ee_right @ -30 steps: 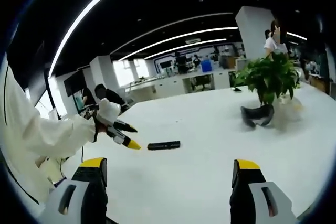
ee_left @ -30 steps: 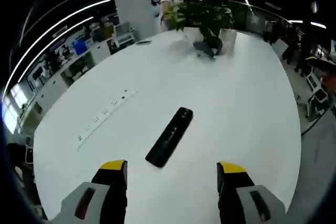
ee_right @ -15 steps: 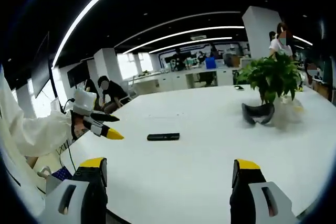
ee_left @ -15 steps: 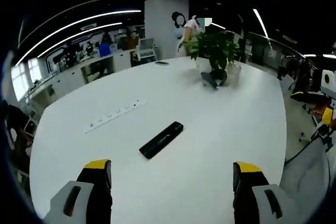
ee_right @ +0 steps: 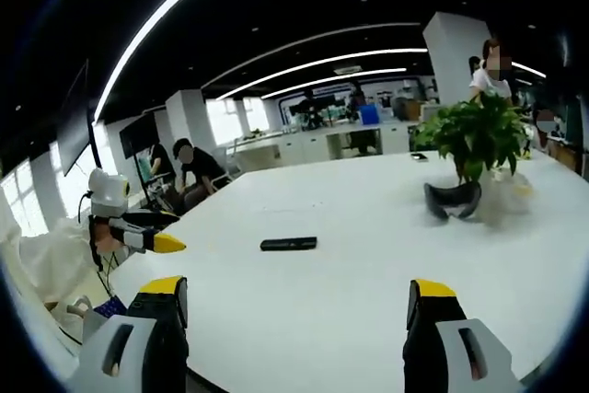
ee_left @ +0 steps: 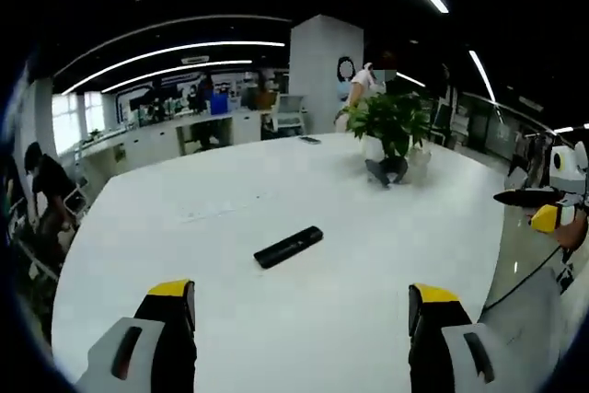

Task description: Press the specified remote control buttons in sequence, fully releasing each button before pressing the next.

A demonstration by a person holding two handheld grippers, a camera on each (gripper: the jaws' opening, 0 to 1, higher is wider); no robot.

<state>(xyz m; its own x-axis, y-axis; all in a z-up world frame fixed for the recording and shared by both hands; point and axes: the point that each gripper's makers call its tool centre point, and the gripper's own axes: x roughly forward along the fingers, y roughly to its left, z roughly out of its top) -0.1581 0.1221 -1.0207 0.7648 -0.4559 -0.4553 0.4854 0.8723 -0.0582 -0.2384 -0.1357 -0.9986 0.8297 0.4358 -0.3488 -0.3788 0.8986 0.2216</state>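
Note:
A long black remote control (ee_left: 289,247) lies flat on the white table (ee_left: 230,209), a good way beyond my left gripper (ee_left: 302,299), whose yellow-tipped jaws stand wide apart with nothing between them. In the right gripper view the same remote (ee_right: 288,244) lies on the table (ee_right: 368,218), left of centre and well ahead of my right gripper (ee_right: 298,295), which is open and empty too. The left gripper (ee_right: 138,238) shows at the left of the right gripper view, off the table's edge. The right gripper (ee_left: 541,209) shows at the right edge of the left gripper view.
A potted green plant (ee_left: 390,123) stands at the far side of the table with a dark curved object (ee_right: 452,201) beside it. A small dark item (ee_left: 309,140) lies further back. A person (ee_right: 190,168) sits at the left; another stands behind the plant.
The left gripper has drawn back from the remote and away from the table, so the remote looks smaller and farther. The right gripper view has barely moved. Both stay open.

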